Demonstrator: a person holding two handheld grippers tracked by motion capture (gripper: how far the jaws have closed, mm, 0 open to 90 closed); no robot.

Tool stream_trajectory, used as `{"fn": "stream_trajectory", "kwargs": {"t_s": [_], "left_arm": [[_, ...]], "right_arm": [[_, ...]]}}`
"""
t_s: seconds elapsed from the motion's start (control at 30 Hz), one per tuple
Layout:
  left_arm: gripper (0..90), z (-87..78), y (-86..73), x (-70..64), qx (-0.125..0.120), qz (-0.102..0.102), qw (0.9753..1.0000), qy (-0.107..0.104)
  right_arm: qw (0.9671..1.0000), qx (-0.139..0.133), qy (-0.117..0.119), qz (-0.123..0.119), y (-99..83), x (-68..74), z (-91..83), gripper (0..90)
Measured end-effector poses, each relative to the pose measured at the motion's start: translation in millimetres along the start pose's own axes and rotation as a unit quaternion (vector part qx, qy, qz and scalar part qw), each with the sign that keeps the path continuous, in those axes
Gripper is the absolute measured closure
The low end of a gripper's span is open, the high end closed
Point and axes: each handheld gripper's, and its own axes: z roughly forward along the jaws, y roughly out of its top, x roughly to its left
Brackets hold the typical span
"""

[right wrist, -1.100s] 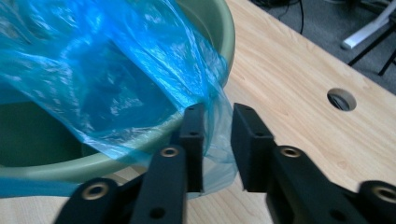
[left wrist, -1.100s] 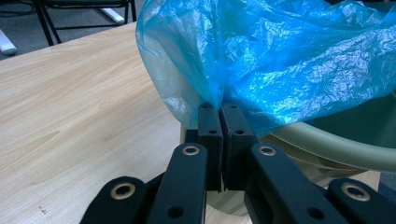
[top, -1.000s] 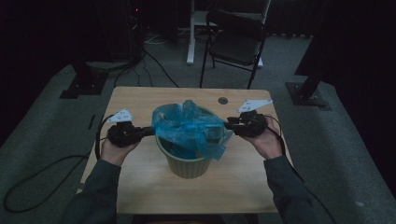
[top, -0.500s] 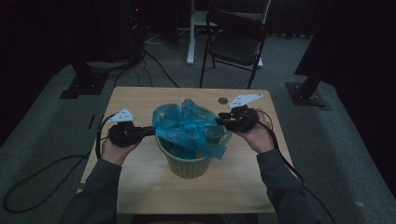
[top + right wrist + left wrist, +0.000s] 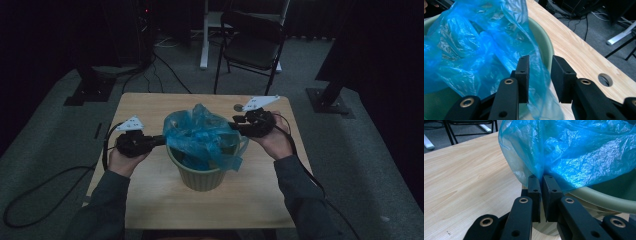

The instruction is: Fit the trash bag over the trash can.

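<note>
My left hand-held gripper (image 5: 161, 139) and my right hand-held gripper (image 5: 234, 125) are matt black all over — blocky bodies, each topped with a pale grey three-cornered plate. Each has two flat rectangular black fingers (image 5: 534, 192), carried on rounded link arms. The links are pinned with brass-coloured ringed rivets, and small dark screw holes sit in the pad faces. A thin black cable trails from each — looping near my wrists. I wear dark grey-green long sleeves (image 5: 102, 202).
</note>
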Motion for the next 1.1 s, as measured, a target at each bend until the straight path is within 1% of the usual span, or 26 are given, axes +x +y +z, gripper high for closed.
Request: {"fn": "stream_trajectory", "kwargs": {"t_s": [0.13,0.23,0.53,0.67,0.73,0.8,0.83,0.87,0.93,0.97,1.0,1.03,1.1], "left_arm": [[85.4,0.3,0.2,-0.1,0.0,0.0,1.0,0.0],[85.4,0.2,0.6,-0.1,0.001,0.001,1.0,0.001],[84.9,-0.9,0.6,0.9,-0.003,0.0,1.0,0.002],[84.5,-1.1,1.0,1.2,-0.006,-0.001,1.0,0.004],[83.7,-1.4,1.5,0.8,-0.008,0.0,1.0,0.003],[82.3,-2.3,1.7,0.8,-0.009,0.0,0.9999,0.004],[81.6,-3.3,1.7,0.7,-0.01,0.001,0.9999,0.006],[80.8,-4.8,1.7,0.6,-0.011,0.001,0.9999,0.006],[79.2,-9.2,1.8,0.3,-0.017,0.001,0.9998,0.008],[78.0,-9.2,1.8,0.3,-0.017,0.001,0.9998,0.008],[78.0,-13.5,2.2,0.1,-0.021,0.003,0.9997,0.009],[75.5,-15.6,2.6,-0.1,-0.023,0.004,0.9997,0.011],[73.7,-19.8,3.5,0.1,-0.029,0.003,0.9995,0.013]], "right_arm": [[0.9999,-0.013,-0.001,0.006,0.9,-4.0,-7.9,67.7],[0.9999,-0.015,0.001,0.007,2.6,-5.8,-7.9,67.6],[0.9999,-0.006,0.013,-0.008,14.2,0.0,5.3,64.1],[0.9997,0.002,0.018,-0.016,22.9,2.0,16.7,61.7],[0.9995,0.006,0.024,-0.02,26.9,3.3,22.5,62.2],[0.9991,0.015,0.029,-0.027,30.0,5.0,28.8,69.2],[0.9988,0.02,0.033,-0.03,31.1,5.8,31.4,74.8],[0.9987,0.024,0.033,-0.029,31.9,6.1,33.7,79.7],[0.9988,0.033,0.029,-0.023,32.7,5.8,36.4,86.7],[0.9988,0.033,0.029,-0.023,32.7,5.8,36.4,86.7],[0.9987,0.037,0.027,-0.022,32.7,5.1,37.2,88.8],[0.9988,0.04,0.023,-0.016,32.5,4.7,37.3,89.7],[0.9988,0.042,0.022,-0.015,32.3,4.1,36.6,89.9]]}}
